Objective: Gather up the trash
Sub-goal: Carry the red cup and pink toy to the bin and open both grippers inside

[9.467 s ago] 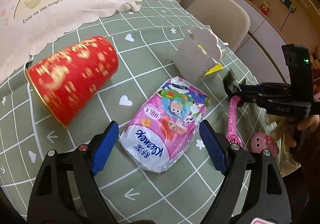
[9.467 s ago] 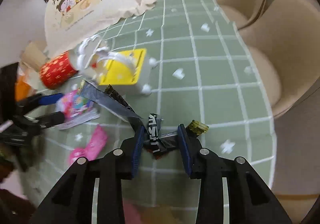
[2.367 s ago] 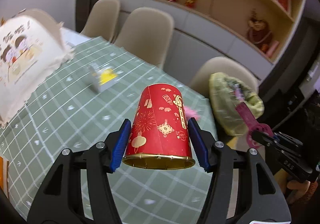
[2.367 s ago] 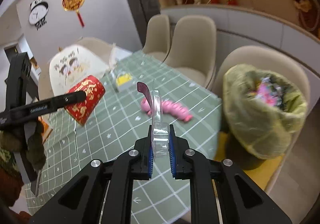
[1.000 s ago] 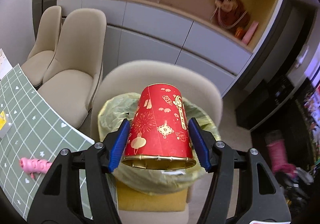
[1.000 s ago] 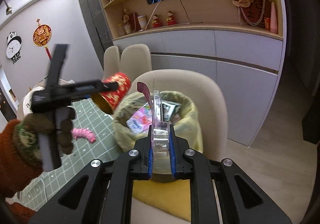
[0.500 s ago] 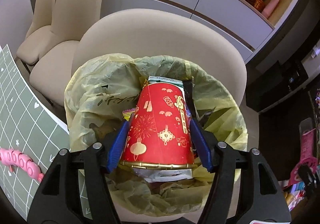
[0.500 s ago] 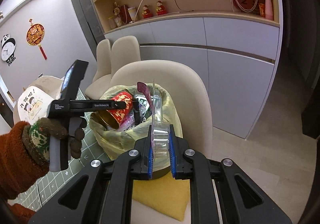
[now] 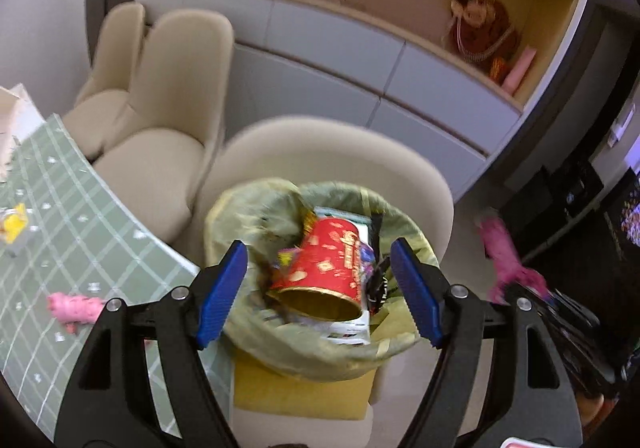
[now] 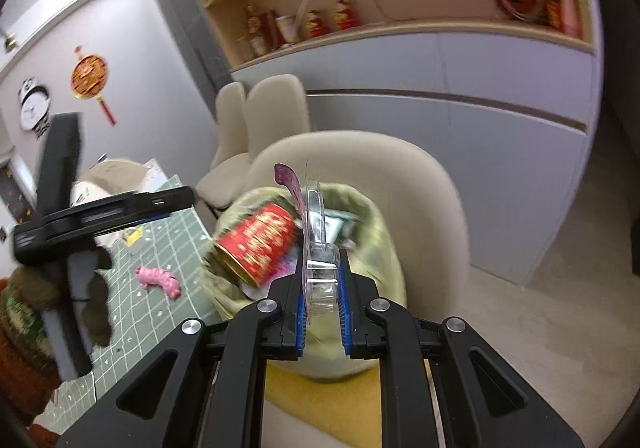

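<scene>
One red cup (image 9: 326, 268) atop bagged trash (image 9: 348, 328)

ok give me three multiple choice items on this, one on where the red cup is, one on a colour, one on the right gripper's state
1. Where is the red cup?
A. on the table
B. in the bin bag
C. between the left gripper's pads

2. What colour is the toy lying on the table?
A. pink
B. blue
C. white

3. What is the right gripper doing?
A. standing open and empty
B. gripping the red cup
C. clamping a clear plastic pack

Answers: 1 B, the cup lies on its side among the trash in the bag, clear of the opening jaws. 2 A, it is pink against the green cloth. 3 C, the pads press on the pack.
</scene>
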A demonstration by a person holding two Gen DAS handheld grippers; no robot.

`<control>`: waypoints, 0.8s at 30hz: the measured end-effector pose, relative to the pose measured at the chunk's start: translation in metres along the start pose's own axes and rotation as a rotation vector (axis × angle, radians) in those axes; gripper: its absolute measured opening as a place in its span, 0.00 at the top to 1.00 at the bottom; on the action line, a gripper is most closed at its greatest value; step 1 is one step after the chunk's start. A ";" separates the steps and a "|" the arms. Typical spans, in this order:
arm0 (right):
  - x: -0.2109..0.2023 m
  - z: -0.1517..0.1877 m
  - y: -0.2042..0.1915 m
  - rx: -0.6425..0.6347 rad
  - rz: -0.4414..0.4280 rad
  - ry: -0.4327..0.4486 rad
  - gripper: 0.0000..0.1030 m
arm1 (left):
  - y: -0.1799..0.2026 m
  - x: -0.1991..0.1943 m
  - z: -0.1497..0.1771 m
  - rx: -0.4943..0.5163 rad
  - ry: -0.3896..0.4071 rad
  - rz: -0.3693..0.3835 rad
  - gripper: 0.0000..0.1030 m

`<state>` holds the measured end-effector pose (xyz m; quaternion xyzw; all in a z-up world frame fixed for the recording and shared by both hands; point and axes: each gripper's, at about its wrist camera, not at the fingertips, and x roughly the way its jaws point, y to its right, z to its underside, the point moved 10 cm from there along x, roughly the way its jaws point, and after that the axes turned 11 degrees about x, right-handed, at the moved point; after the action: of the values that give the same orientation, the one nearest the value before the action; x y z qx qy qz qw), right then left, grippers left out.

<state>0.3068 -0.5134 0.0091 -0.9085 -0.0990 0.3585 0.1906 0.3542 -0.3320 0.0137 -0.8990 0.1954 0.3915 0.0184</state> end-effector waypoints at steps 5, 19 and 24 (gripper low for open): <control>0.036 -0.012 -0.042 -0.065 -0.088 -0.051 0.86 | -0.040 -0.050 0.017 -0.057 0.088 -0.104 0.32; 0.170 0.046 -0.039 -0.207 -0.003 -0.392 0.86 | -0.089 -0.099 0.142 -0.254 -0.046 -0.240 0.32; 0.159 0.048 -0.029 -0.157 -0.045 -0.376 0.84 | -0.092 -0.102 0.174 -0.306 -0.075 -0.255 0.32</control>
<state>0.3875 -0.4234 -0.1079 -0.8353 -0.1808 0.5084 0.1053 0.2040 -0.1799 -0.0448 -0.8936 0.0172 0.4442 -0.0618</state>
